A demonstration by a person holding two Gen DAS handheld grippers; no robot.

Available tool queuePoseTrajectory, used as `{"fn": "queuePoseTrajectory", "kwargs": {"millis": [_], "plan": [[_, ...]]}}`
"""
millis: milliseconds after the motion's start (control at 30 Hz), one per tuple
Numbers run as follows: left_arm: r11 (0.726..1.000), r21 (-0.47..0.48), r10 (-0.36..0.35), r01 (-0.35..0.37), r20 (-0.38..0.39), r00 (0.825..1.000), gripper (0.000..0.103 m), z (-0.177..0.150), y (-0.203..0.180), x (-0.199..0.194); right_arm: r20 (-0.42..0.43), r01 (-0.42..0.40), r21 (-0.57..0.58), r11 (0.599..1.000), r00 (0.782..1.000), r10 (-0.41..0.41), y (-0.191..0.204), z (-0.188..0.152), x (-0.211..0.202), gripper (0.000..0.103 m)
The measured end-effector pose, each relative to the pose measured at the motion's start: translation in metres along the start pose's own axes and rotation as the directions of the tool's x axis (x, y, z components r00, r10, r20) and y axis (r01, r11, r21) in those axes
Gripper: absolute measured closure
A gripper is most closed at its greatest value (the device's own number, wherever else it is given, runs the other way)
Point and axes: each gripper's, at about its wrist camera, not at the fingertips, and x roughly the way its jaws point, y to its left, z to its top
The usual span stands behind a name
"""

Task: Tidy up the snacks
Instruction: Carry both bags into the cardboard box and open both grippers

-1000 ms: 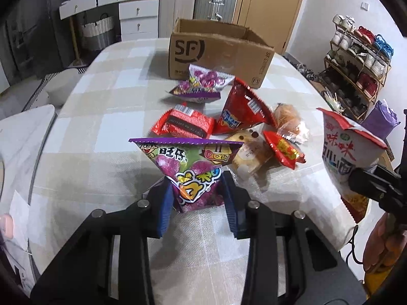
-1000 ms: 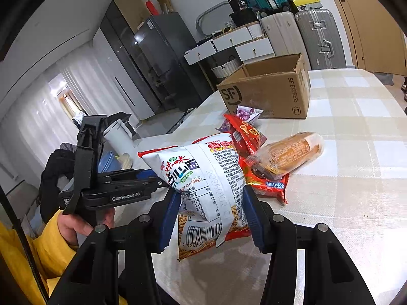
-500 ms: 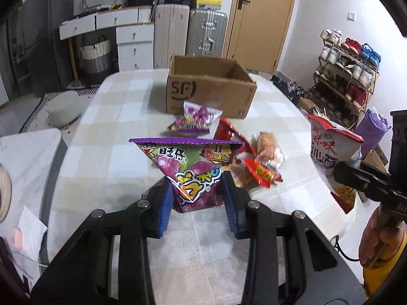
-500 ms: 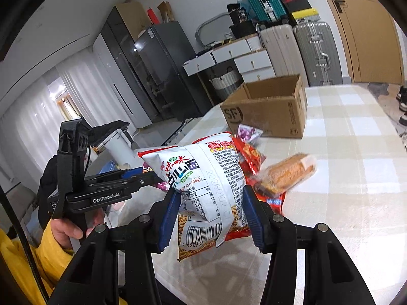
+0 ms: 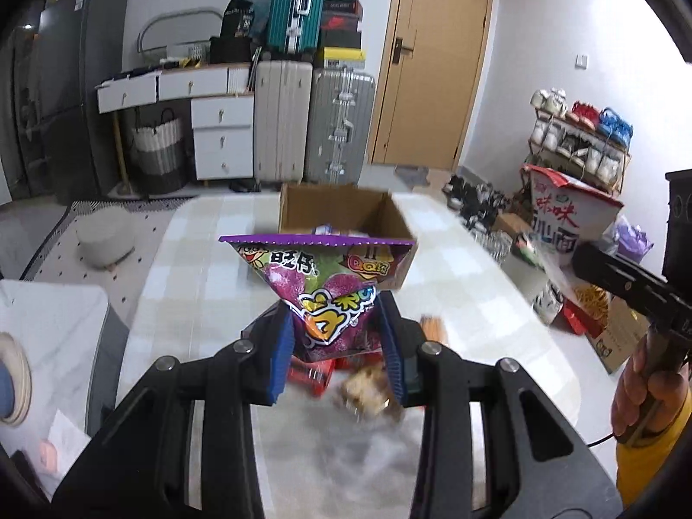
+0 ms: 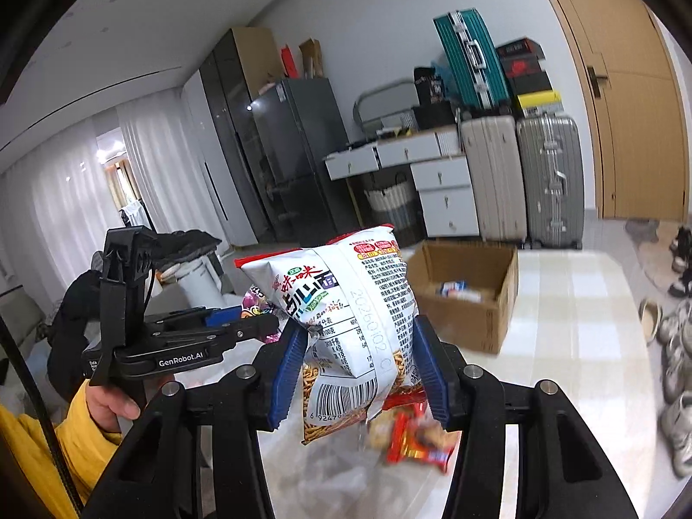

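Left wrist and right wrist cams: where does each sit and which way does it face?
Left wrist: on the left gripper, looking along its fingers over the table to the cardboard box; shows its fingers clamping the purple candy bag, plus the right hand.
Right wrist: on the right gripper, facing the box from the other side; shows the white noodle snack bag, left gripper and left hand.
Shared: box, both bags, suitcases.

Blurred beyond reading: loose snacks (image 5: pixel 367 385) under the left gripper (image 5: pixel 337 346), red packet (image 6: pixel 415 437) below the right gripper (image 6: pixel 359 367). Box (image 5: pixel 341 216) front hidden behind the purple bag (image 5: pixel 320 285); contents (image 6: pixel 458 289) too smeared to name. White bag (image 5: pixel 562 225) partly cut by a black gripper body.
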Motion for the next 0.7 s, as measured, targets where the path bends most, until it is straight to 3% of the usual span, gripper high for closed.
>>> {"fn": "queuePoseTrajectory", "kwargs": {"millis": [333,500,700], "plan": [[0.998,0.060,-0.011,0.009,0.037,0.999,0.070,0.073,-0.017,0.021,0.051,0.015,-0.009,1.000,0.999,-0.014,-0.015,0.068,0.028,0.053],[0.998,0.039,-0.042,0.042,-0.003,0.999,0.070,0.104,-0.021,0.056,0.038,0.016,0.010,1.000,0.999,-0.016,-0.033,0.090,0.057,0.053],[0.999,0.033,-0.029,0.031,-0.053,0.998,0.070,0.135,-0.016,0.111,0.010,0.020,0.040,0.999,1.000,-0.020,-0.059,0.106,0.095,0.053]]}}
